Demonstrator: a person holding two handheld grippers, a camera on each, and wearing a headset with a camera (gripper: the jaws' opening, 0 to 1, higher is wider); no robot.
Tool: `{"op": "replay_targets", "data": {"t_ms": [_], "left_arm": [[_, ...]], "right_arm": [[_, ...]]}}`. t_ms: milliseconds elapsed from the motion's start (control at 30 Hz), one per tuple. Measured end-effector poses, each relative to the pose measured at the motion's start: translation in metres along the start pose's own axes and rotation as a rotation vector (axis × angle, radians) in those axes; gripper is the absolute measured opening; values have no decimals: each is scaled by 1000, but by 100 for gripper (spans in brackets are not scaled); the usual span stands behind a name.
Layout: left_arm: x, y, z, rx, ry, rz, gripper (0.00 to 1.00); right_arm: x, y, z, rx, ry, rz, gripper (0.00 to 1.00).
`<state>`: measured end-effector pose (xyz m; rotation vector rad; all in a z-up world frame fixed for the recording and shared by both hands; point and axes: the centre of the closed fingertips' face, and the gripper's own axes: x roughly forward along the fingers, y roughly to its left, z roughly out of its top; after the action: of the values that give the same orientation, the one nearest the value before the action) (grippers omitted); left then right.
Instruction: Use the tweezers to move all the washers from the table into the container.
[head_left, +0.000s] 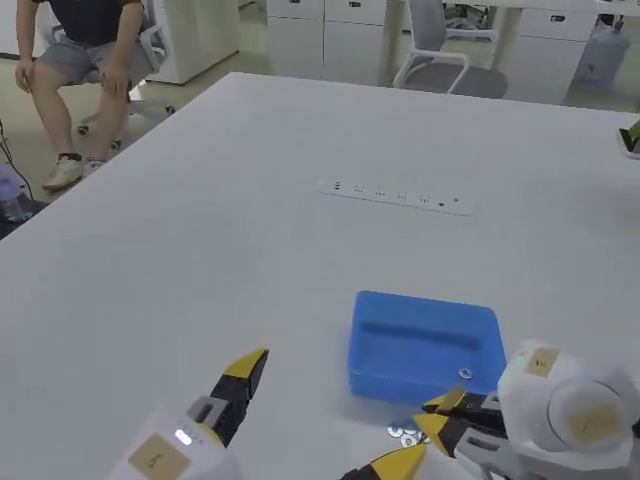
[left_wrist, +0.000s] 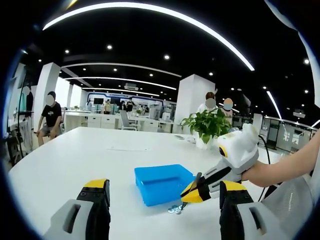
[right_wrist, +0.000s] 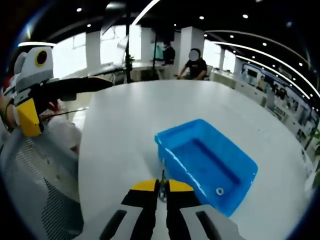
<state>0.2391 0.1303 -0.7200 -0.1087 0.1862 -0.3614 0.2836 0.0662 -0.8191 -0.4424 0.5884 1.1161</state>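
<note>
A blue container (head_left: 425, 340) stands on the white table (head_left: 200, 250), with one washer (head_left: 465, 374) lying inside it near the front wall. A small cluster of washers (head_left: 404, 435) lies on the table just in front of the container. My right gripper (head_left: 445, 412) is over that cluster and is shut on thin metal tweezers (right_wrist: 162, 176), which point down toward the washers (left_wrist: 175, 209). My left gripper (head_left: 320, 420) is open at the lower left, its jaws spread wide with nothing between them. The right gripper view also shows the container (right_wrist: 207, 165) and the washer (right_wrist: 219, 191) in it.
A white power strip (head_left: 395, 195) lies on the table beyond the container. A person (head_left: 85, 50) sits on a chair at the far left, and an office chair (head_left: 440, 60) stands behind the table. A potted plant (left_wrist: 207, 125) stands at the far end.
</note>
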Motion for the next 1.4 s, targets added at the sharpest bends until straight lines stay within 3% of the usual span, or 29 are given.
{"op": "replay_targets", "data": {"t_ms": [67,133,333,733,900,1133,1400], "left_arm": [[0,0,0,0,-2,-1,93],[0,0,1,4,-4,3,93],[0,-1,1,4,-4,1,93],[-1,1,3,1,-9,11,93],[-1,0,2,7,-2,11,93],[0,1,1,6,0,11,93],[0,1,0,10,6,11,92]], "right_arm": [[0,-1,1,21,1,2,2],[1,-4,1,93,-7,1,2],[-2,-12,-1,157,10,14,3],[-30,-14,32,235,-41,82,3],[-44,-21,45,258,-54,103,3],[-50,-46,60,330,-98,95,3],[-37,-76,62,404,-95,61,3]]}}
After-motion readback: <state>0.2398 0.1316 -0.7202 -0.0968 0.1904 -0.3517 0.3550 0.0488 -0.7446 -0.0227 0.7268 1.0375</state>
